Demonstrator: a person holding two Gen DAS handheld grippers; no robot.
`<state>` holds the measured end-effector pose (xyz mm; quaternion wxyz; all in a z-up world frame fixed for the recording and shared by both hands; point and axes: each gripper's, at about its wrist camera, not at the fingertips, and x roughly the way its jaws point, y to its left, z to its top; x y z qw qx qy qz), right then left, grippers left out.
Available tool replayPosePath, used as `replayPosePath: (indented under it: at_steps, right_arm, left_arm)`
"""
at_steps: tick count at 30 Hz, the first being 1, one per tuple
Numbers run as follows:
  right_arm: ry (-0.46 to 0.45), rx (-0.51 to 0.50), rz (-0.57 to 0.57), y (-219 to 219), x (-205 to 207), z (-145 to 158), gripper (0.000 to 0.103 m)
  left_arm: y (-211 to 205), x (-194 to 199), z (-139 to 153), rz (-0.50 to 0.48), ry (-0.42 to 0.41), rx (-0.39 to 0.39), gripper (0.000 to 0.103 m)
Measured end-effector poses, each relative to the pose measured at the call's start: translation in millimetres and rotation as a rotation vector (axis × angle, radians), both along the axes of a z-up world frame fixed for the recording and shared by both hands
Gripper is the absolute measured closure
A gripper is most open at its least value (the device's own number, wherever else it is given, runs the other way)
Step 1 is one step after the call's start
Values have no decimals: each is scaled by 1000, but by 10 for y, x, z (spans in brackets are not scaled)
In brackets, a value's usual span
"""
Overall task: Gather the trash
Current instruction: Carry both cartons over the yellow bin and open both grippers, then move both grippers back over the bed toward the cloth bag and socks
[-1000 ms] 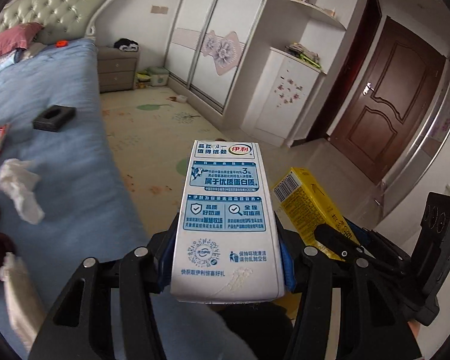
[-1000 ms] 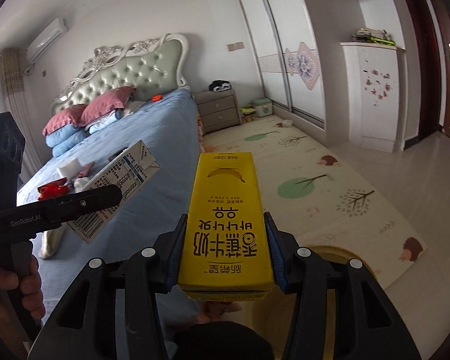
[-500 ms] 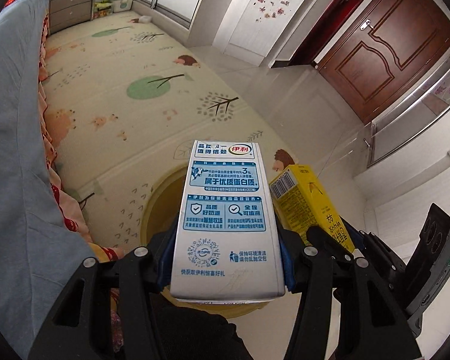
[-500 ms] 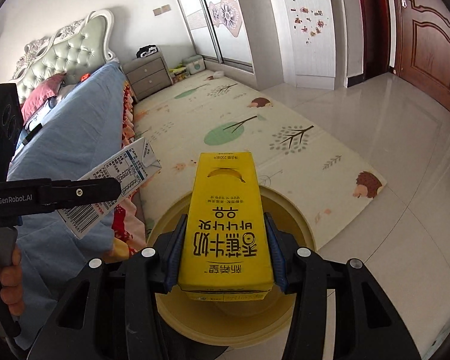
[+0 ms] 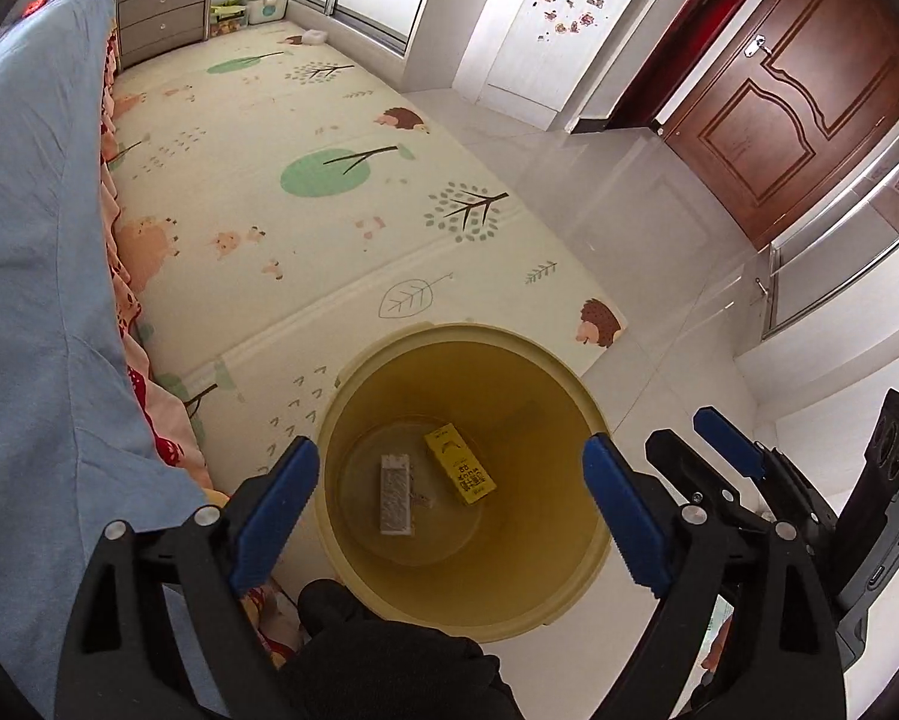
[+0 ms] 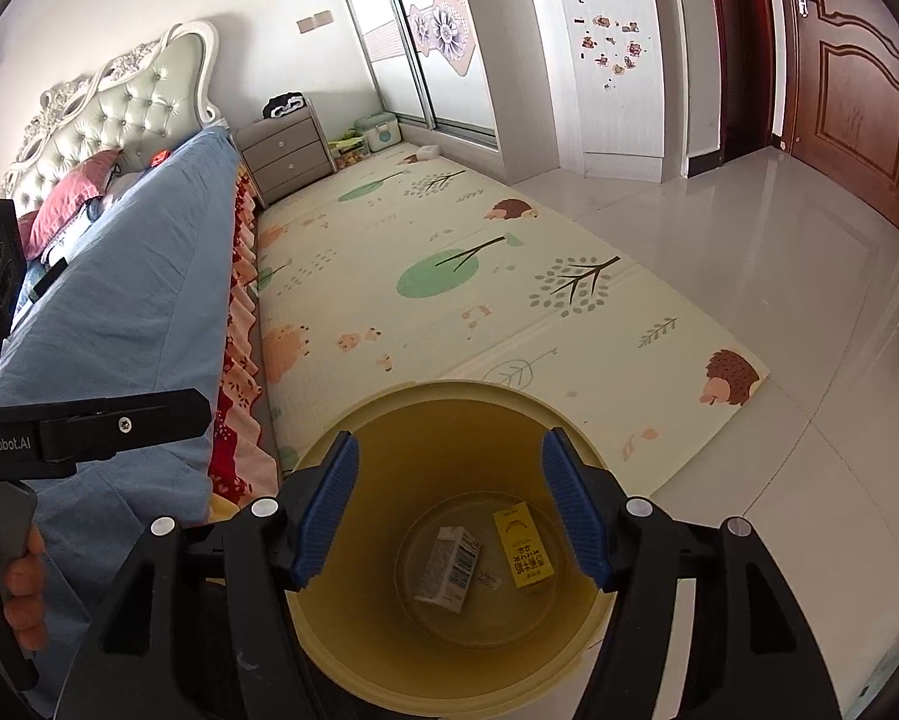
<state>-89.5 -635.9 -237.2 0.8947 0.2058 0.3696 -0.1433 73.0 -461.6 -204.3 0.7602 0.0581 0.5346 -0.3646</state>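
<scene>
Both grippers hovered over a yellow bin (image 5: pixel 467 600) on the floor beside the bed (image 5: pixel 23 300). The left gripper (image 5: pixel 449 516) and right gripper (image 6: pixel 449 516) each had fingers spread apart, holding nothing. A white milk carton (image 5: pixel 396 503) and a yellow carton (image 5: pixel 461 473) lay side by side on the bin's bottom.
</scene>
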Motion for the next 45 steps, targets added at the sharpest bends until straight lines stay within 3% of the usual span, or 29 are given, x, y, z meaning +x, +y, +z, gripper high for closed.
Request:
replayPosePath:
  at_steps: [13,24,28,39,45]
  right_arm:
    - [-82,-54,42,295,-60,509,40]
    - [-232,-95,224,1091,197,1128,40]
    - [-267,-122,317,1543,363,1277,27]
    - [-359,-129,536,2653,665,1598,9]
    - [-390,-141,622,3091,671,1683,8]
  left_arm:
    - [390,-199,713,9,-184,-91,13]
    - [1380,-463,1477,149,-515,-90,7]
    - [1854,-503,1701,230,-617,-58,4]
    - [3177,-456,1880,479,-690,0,4]
    - [3870,-500,1911,636,-709,-1,4]
